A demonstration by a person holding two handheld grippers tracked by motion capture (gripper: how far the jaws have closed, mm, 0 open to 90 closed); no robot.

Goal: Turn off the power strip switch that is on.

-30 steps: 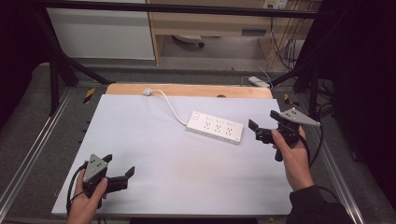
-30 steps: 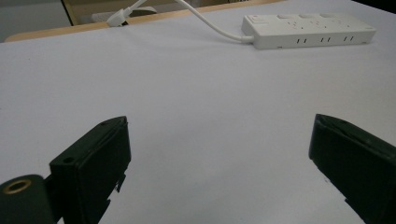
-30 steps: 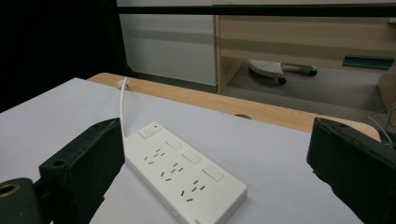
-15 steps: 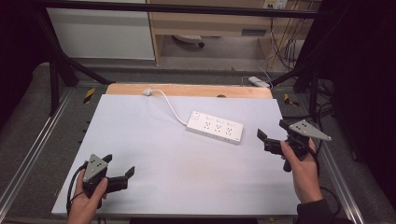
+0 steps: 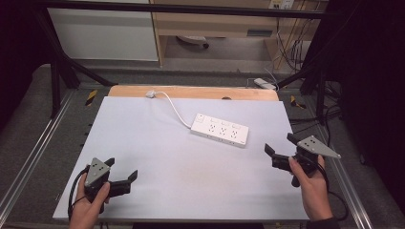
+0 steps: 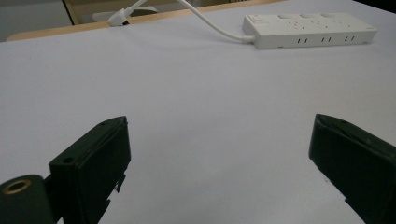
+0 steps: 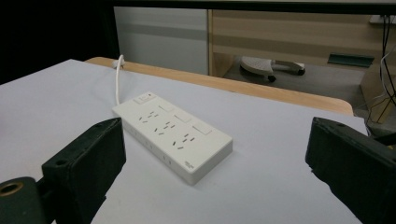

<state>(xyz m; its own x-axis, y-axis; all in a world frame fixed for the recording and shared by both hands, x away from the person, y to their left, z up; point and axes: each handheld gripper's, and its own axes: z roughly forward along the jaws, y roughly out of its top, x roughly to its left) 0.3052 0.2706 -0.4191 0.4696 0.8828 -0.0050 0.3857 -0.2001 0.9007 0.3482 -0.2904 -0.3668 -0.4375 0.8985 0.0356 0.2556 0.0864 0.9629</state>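
White power strip (image 5: 220, 130) (its small logo unreadable) lies apart from both wide-spread, empty grippers (image 5: 120, 175) (image 5: 279, 149).

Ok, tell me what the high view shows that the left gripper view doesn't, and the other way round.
High view alone: both hands, the left hand and right hand, each holding a gripper, left gripper and right gripper, both with jaws apart, plus the grey floor and metal frame around the table.
Left gripper view alone: a close look along its own two black jaws, and the slots along the power strip's side.
Both: the power strip, its white cord, the plug and the white tabletop.
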